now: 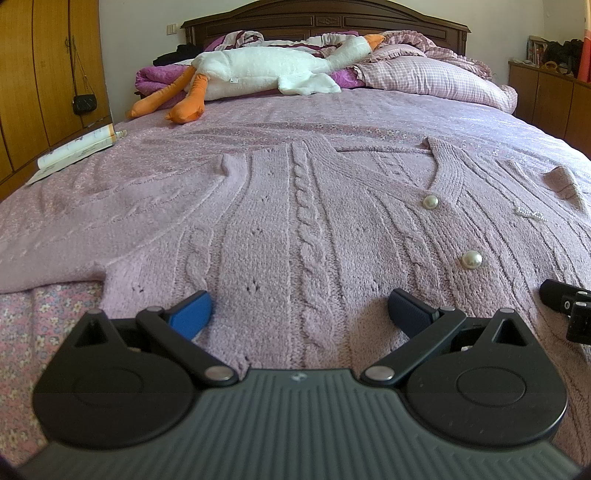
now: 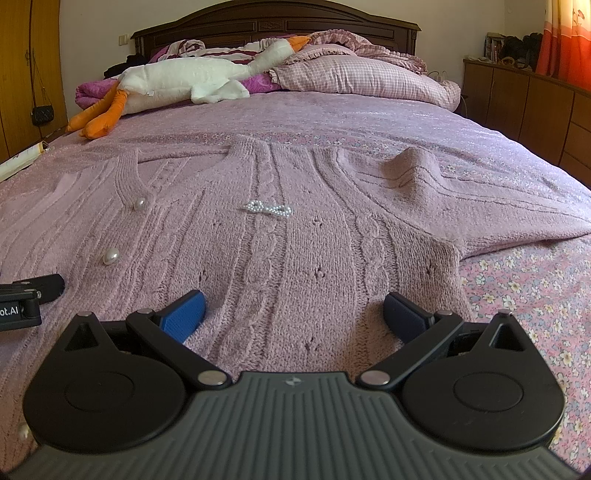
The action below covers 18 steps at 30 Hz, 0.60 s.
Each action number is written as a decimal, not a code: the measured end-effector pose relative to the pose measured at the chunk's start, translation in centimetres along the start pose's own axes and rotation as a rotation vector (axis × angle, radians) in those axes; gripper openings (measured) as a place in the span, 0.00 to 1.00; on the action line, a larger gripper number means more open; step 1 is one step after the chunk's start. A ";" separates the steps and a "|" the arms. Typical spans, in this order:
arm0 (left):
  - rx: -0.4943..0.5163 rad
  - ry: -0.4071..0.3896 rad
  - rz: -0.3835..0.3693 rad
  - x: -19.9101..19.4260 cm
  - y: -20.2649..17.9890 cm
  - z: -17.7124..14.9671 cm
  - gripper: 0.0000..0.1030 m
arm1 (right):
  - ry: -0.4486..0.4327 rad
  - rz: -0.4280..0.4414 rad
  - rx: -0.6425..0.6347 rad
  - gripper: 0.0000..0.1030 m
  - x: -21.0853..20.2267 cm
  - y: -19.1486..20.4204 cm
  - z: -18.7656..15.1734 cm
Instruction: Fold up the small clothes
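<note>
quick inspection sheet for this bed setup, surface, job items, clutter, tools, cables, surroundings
surface: bed with a pink floral bedspread, no bare hard surface seen
job's things: pink cable-knit cardigan spread flat, front up, pearl buttons showing, beaded bow on the chest; one sleeve bunched into a hump
clutter: plush goose, checked pillow and purple bedding near the headboard; booklet at the bed's left edge
grippers: left tool open, low over the hem; right tool open, low over the hem; both empty
cables: nothing seen
surroundings: dark headboard, wooden wardrobe with a small black bag hanging, low cabinet, orange curtain
</note>
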<state>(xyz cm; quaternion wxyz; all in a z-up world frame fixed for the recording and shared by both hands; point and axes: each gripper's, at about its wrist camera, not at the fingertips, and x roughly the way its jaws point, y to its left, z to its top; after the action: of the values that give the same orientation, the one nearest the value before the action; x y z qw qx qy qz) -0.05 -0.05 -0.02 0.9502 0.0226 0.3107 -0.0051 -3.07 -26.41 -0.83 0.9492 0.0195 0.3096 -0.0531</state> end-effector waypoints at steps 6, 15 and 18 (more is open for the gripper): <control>0.003 0.003 0.004 0.0 0.0 0.0 1.00 | 0.002 -0.001 -0.001 1.00 0.0 0.0 0.0; 0.005 0.027 -0.010 0.2 0.3 0.7 1.00 | 0.022 0.034 0.025 1.00 0.1 -0.6 0.6; 0.003 0.042 -0.022 0.3 0.6 0.9 1.00 | 0.030 0.075 0.056 1.00 -0.2 -1.5 0.8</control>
<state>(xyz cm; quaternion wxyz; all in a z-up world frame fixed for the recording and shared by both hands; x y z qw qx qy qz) 0.74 0.48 0.54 0.9432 0.0207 0.3311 -0.0155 -2.88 -27.94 -0.06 0.9448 0.0583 0.3214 -0.0258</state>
